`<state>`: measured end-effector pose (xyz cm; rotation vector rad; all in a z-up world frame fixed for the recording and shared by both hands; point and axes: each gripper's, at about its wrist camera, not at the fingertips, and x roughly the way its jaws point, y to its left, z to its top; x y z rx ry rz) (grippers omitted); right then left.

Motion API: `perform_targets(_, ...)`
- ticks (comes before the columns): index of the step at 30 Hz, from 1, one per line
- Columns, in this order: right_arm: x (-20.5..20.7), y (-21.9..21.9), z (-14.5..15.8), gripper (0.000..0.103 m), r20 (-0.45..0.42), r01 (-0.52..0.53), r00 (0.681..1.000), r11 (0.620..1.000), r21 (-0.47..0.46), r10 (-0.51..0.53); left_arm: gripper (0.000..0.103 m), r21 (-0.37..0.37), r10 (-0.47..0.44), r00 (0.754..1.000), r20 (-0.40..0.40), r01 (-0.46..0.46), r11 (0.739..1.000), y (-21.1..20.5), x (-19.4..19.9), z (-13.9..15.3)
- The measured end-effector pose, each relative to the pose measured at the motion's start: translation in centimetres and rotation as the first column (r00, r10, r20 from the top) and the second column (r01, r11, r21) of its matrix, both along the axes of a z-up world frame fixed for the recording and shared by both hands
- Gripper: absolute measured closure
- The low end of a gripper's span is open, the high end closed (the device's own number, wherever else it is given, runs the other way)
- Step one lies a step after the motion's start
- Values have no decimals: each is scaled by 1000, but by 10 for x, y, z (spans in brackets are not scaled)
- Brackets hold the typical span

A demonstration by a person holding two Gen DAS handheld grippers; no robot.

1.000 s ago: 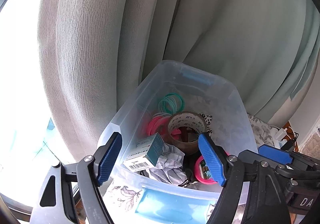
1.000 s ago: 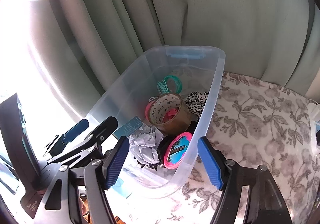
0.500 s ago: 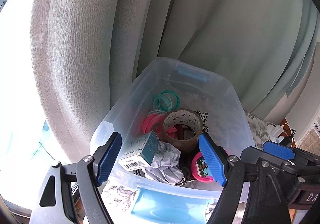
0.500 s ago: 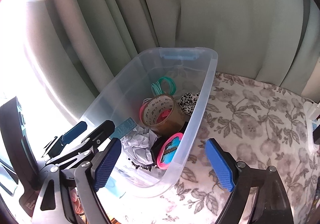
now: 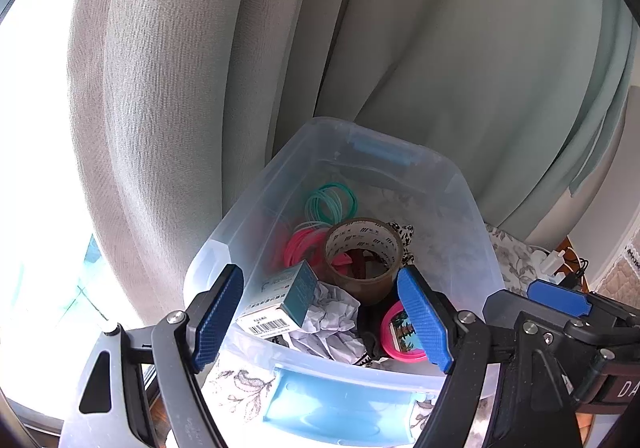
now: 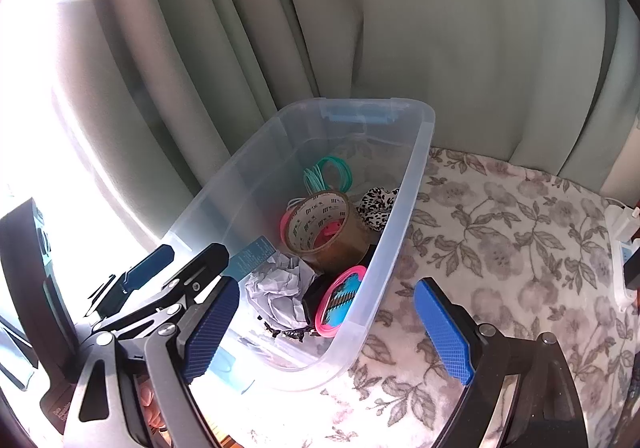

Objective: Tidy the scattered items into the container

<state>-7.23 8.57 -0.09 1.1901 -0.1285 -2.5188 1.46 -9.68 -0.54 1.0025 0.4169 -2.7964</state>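
Your left gripper [image 5: 320, 320] and right gripper [image 6: 326, 332] both tilt down – fingers wide, holding nothing; the right's jaws just opened. The box [image 6: 404, 184] runs long, straight away from your fingers.

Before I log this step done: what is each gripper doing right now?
Left gripper: open, holding nothing, above the clear bin.
Right gripper: jaws have just been opening, now open and empty.
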Motion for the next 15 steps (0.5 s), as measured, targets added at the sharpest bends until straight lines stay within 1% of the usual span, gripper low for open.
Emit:
perform_targets(3, 0, 0, 0, 12, 2, 0, 1000, 1000, -1, 0, 23, -2, -3, 1000, -5, 3, 1000, -3, -10, -1)
perform_targets(4, 0, 0, 0, 12, 3, -1, 1000, 1000, 0, 1, 23, -2, 7, 1000, -7, -7, 1000, 4, -7, 0)
perform_targets(6, 0, -1, 1, 12, 0, -1, 1000, 1000, 5, 1, 23, -4, 55, 998, -13, -55, 998, 40, 18, 5)
perform_targets(7, 0, -1, 2, 12, -1, -1, 1000, 1000, 6, 1, 23, -1, 56, 998, -15, -56, 998, 40, 17, 4)
perform_targets(8, 0, -1, 2, 12, -2, -1, 1000, 1000, 5, 1, 23, -2, 62, 998, -16, -62, 998, 42, 18, 10)
perform_targets(9, 0, -1, 2, 12, -2, 0, 1000, 1000, 4, 0, 23, -6, 77, 997, -17, -77, 997, 49, 24, 24)
perform_targets(10, 0, -1, 2, 12, -3, 2, 1000, 1000, 2, -2, 23, -8, 86, 996, -19, -86, 996, 53, 27, 29)
perform_targets(15, -1, -1, 3, 12, -3, 3, 1000, 1000, 3, -3, 23, -18, 90, 996, -28, -91, 996, 48, 20, 30)
